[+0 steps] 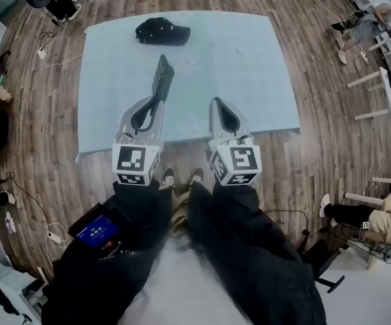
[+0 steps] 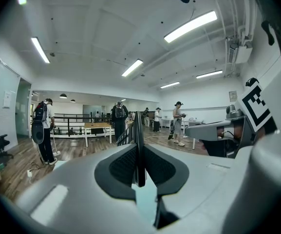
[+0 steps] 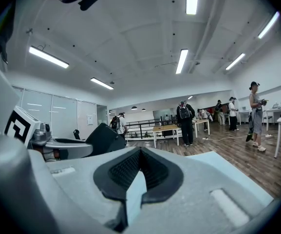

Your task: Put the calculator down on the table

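Note:
The calculator (image 1: 161, 77) is a thin dark slab. It stands on edge above the light blue table (image 1: 249, 66), sticking out past the jaws of my left gripper (image 1: 153, 108), which is shut on its lower end. In the left gripper view I see the calculator (image 2: 138, 139) edge-on, as a narrow dark strip between the black pads (image 2: 121, 165) of the left gripper (image 2: 139, 178). My right gripper (image 1: 222, 112) is level beside it over the table's near edge. Its pads meet with nothing between them. The right gripper view also shows the right gripper (image 3: 140, 165) shut and empty.
A black cap (image 1: 162, 31) lies near the table's far edge. Wooden floor surrounds the table. The person's dark-trousered legs and shoes (image 1: 179, 177) are below the grippers. A device with a blue screen (image 1: 97, 230) is at lower left. People and desks stand across the room.

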